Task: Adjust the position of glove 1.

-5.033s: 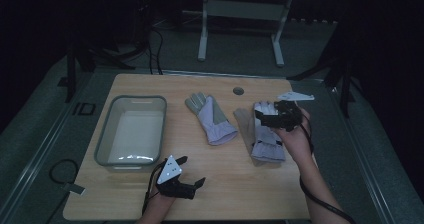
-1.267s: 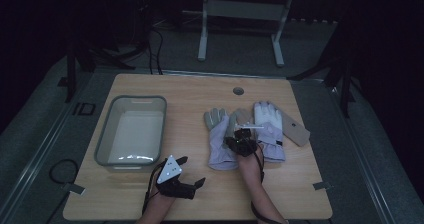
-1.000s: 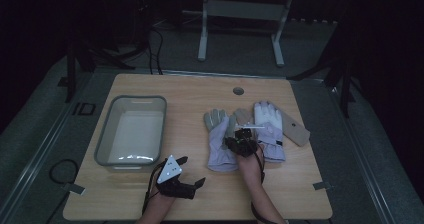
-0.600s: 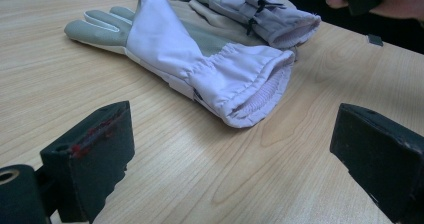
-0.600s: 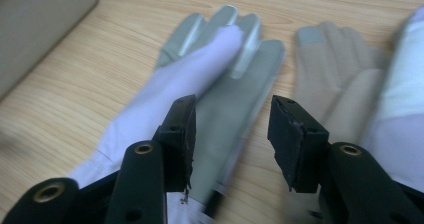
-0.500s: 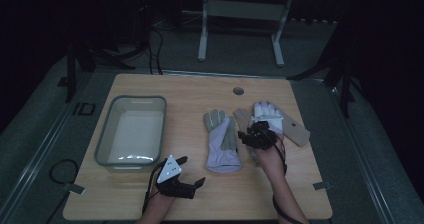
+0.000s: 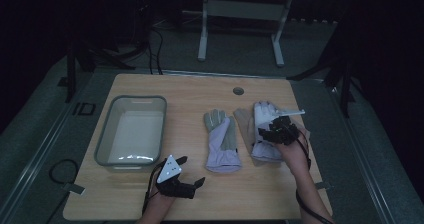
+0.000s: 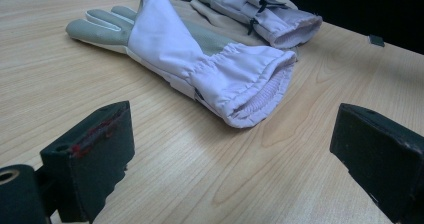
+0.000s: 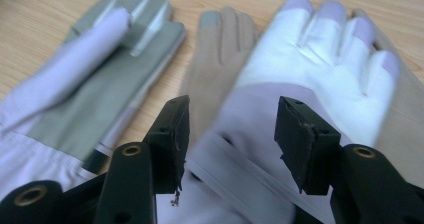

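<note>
Right tool (image 7: 280,132), jaws just opened and empty, hovers over the right glove (image 7: 265,134), which lies fingers-far on the bench (image 7: 190,89); left tool (image 7: 192,176), jaws apart, waits nearer the left glove (image 7: 221,139).

A light wooden table (image 7: 190,194) with a small round hole (image 7: 238,90) near its far edge carries a clear plastic tub (image 7: 131,130) on the left. A lilac and grey glove (image 7: 221,140) lies in the middle, and a white and lilac glove (image 7: 264,129) lies just right of it over a tan glove (image 7: 243,124).
</note>
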`<state>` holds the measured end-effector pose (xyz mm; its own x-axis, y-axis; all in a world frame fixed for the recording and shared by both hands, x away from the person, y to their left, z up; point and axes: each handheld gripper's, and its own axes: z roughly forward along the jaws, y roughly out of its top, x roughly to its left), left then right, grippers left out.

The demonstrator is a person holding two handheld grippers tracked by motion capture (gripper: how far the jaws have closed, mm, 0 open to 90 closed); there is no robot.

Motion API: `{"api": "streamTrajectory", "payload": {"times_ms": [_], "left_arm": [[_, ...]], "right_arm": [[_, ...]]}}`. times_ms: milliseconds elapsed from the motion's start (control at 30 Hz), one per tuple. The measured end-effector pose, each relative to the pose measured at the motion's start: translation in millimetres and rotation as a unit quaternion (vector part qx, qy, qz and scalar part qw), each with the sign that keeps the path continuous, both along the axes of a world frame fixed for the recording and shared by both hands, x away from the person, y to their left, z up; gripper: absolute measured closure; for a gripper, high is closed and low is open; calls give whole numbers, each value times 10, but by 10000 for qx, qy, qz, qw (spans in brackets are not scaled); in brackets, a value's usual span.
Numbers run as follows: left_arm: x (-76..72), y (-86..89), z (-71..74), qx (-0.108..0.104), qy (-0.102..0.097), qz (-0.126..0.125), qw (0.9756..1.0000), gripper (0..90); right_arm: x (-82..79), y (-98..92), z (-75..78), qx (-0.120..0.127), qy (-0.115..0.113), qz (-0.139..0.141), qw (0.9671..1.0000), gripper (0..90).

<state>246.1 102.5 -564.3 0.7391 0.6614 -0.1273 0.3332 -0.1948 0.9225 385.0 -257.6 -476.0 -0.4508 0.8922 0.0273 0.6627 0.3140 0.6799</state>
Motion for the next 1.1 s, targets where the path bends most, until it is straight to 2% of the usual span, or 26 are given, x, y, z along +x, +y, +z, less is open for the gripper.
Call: {"api": "streamTrajectory", "payload": {"times_ms": [100,267,300,433,500,533,567,600,667,733,867,933,1033,1100], "left_arm": [[-1,0,0,2,-2,2,10000,39],[0,2,0,-7,4,13,10000,39],[0,2,0,-7,4,13,10000,39],[3,-1,0,7,9,16,10000,39],[4,0,0,10,13,18,10000,39],[4,0,0,11,13,21,10000,39],[4,0,0,11,13,21,10000,39],[4,0,0,12,12,22,10000,39],[4,-1,0,8,13,23,10000,39],[5,0,0,12,16,19,10000,39],[4,-2,0,16,14,17,10000,39],[4,-2,0,17,13,10,10000,39],[4,-2,1,27,15,2,10000,39],[2,-3,1,28,9,4,10000,39]], "right_arm": [[29,-111,-19,-150,103,12,9998,457],[93,-304,-48,-137,334,-35,9993,481],[93,-304,-48,-137,334,-35,9993,481],[173,-433,-47,-133,584,20,9982,460],[187,-436,-53,-157,657,31,9977,458],[237,-433,-83,-146,930,101,9955,455],[237,-433,-83,-146,930,101,9955,455],[286,-422,-116,-173,1104,68,9937,454],[286,-422,-116,-173,1104,68,9937,454],[361,-413,-161,-43,1236,60,9923,436],[441,-386,-177,-130,1190,-43,9928,428],[486,-361,-209,-280,1193,-70,9924,420],[546,-337,-315,-349,1406,45,9894,487],[561,-333,-368,-244,1488,170,9884,563]]}}
